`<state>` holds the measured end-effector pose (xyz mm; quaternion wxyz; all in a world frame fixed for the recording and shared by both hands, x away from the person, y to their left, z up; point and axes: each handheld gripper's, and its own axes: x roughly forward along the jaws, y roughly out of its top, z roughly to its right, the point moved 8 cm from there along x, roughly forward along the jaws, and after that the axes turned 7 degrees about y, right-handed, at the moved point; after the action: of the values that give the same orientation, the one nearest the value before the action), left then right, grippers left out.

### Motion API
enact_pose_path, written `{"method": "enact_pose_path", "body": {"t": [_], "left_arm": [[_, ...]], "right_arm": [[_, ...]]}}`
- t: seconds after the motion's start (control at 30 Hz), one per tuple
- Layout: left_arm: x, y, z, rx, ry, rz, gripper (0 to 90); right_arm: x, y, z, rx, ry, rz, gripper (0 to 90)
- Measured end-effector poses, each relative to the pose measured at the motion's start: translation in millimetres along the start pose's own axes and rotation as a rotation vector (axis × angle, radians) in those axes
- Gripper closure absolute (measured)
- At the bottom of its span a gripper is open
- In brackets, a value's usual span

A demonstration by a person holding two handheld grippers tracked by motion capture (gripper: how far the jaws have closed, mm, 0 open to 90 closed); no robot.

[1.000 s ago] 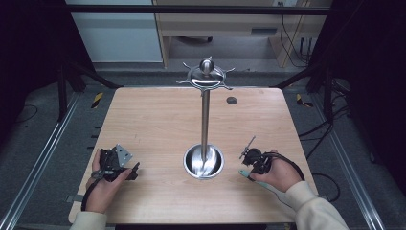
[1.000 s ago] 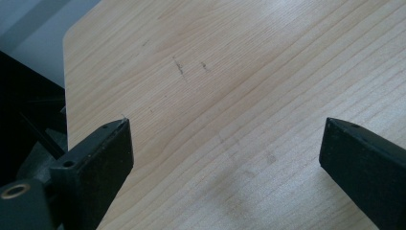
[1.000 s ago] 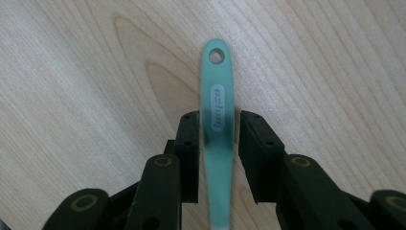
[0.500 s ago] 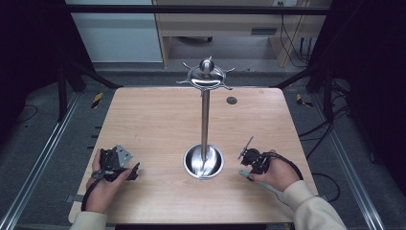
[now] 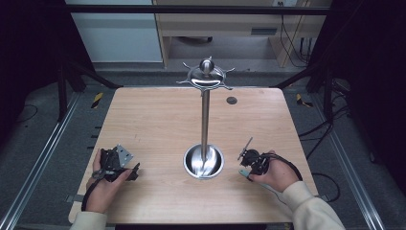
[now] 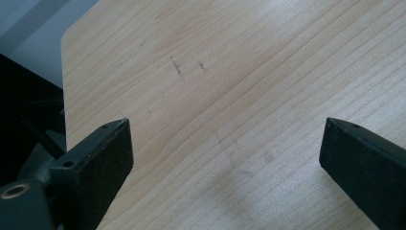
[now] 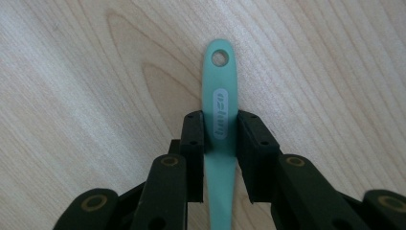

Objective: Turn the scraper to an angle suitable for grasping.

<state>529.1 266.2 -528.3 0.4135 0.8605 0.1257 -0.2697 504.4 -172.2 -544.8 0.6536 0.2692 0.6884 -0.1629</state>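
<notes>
While your right gripper (image 7: 220, 132) is closing its black jaws on the flat mint-green plastic handle (image 7: 219, 103), that handle is lying on the light wooden table (image 5: 158, 115) and running up the middle of the right gripper view, its rounded end with a small hole pointing toward the top of the frame. Both pads are pressing against its sides, and the jaws have just been closing. In the high view, you are holding this gripper (image 5: 251, 162) at the lower right, just beside the round base of the tall polished steel stand (image 5: 205, 120) in the centre. At the lower left, your left gripper (image 5: 115, 165) is resting on the table, and its jaws are standing wide apart over bare wood in the left gripper view.
</notes>
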Motion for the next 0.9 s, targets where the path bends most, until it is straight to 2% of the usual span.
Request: {"method": "enact_pose_path", "body": {"t": [0.1, 0.13, 0.23, 0.33, 0.4, 0.5, 0.73, 0.9], "left_arm": [[-0.3, 0.2, -0.6, -0.001, 0.003, 0.002, 4.0], [-0.7, 0.2, -1.7, -0.003, 0.006, 0.003, 3.8], [-0.6, -0.2, -1.8, 0.0, 0.007, 0.0, 3.8], [-0.5, 0.0, -1.6, 0.001, 0.006, 0.0, 3.8], [-0.6, 0.5, -1.2, -0.003, 0.005, 0.004, 3.8], [-0.8, 0.4, -1.1, -0.002, 0.004, 0.003, 3.8], [-0.6, 0.9, -1.0, -0.007, 0.004, 0.007, 3.8], [-0.7, 0.9, -1.0, -0.007, 0.005, 0.008, 3.8]], "right_arm": [[0.1, 0.3, 0.1, 0.006, -0.009, 0.003, 73.9], [0.2, 0.3, 0.9, -0.009, -0.015, 0.006, 74.1], [-0.3, 0.2, 0.9, -0.013, -0.022, 0.008, 74.2], [-2.9, 0.2, -0.8, -0.019, -0.019, 0.013, 74.3], [-5.7, -0.3, -3.5, -0.007, -0.011, 0.003, 74.4], [-9.6, 1.4, -3.3, -0.022, -0.021, 0.017, 74.4], [-29.8, 7.4, -3.6, -0.027, -0.041, 0.077, 74.5], [-45.1, 9.7, -1.8, -0.024, -0.063, 0.095, 74.6]]}}
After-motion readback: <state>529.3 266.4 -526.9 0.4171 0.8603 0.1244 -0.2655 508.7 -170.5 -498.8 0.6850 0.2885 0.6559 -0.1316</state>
